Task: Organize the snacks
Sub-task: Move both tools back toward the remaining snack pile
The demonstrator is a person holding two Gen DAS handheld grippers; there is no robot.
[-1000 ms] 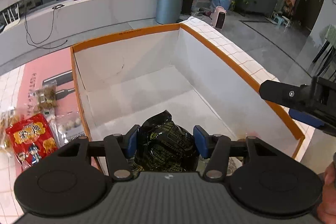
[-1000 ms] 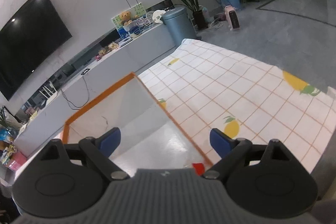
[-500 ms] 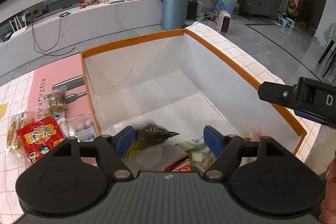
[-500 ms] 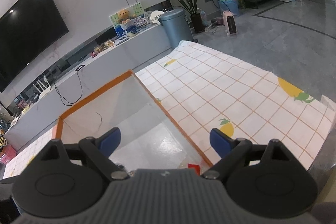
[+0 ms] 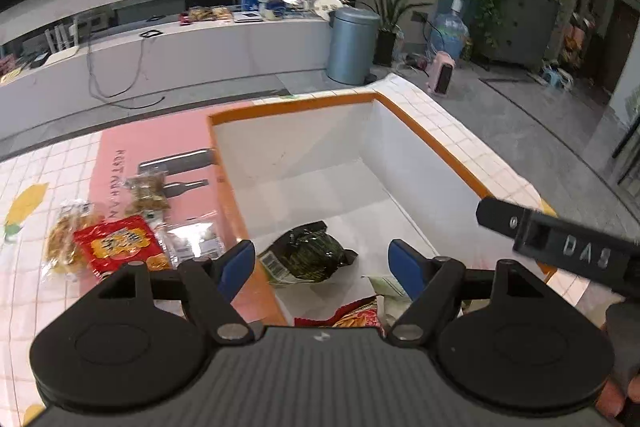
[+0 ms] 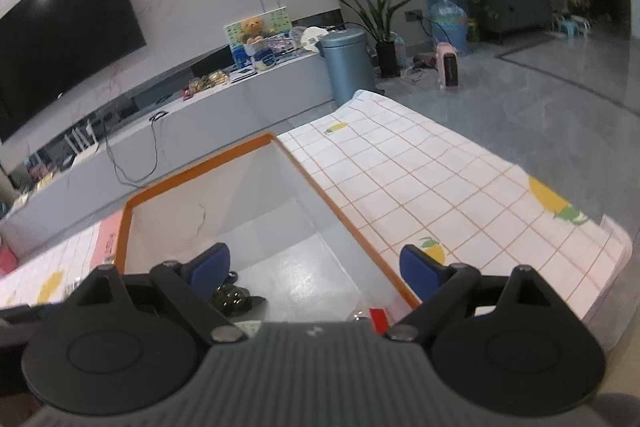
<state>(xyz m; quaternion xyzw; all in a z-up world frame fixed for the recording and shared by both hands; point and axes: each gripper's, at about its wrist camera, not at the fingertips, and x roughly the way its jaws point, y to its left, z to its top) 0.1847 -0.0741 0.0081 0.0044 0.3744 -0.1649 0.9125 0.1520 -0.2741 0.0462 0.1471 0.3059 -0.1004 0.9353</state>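
My left gripper (image 5: 320,263) is wide open and holds nothing; the dark green snack bag (image 5: 310,255) lies below it, between and just beyond the blue pads (image 5: 236,265), on the white floor of the box (image 5: 432,143). The pads do not press on it, so I judge this bag is already delivered and the step in hand is the one after a drop, when I go for the next snack. Close under my left gripper, at the near end of the box, I can see part of a red packet (image 5: 356,317) and a pale wrapper (image 5: 384,287), so some snacks are inside already. My right gripper (image 6: 316,269) is also wide open and empty; it hangs over the near right part of the box, with the checked tablecloth (image 6: 440,179) to its right, and its black finger shows at the right edge of the left camera view. The remaining snacks are to the left of my left gripper, outside the orange rim, on the pink mat (image 5: 120,155): a red bag (image 5: 120,243), a clear packet (image 5: 192,241) just beside it, a packet of brown pieces (image 5: 148,193) farther ahead, and a yellowish one (image 5: 62,239) most to the left. I think the next move calls for swinging the left gripper to the left over the rim, lowering the open jaws around one bag only, probably the red one on top, and closing gently, because these bags are soft and overlap each other.
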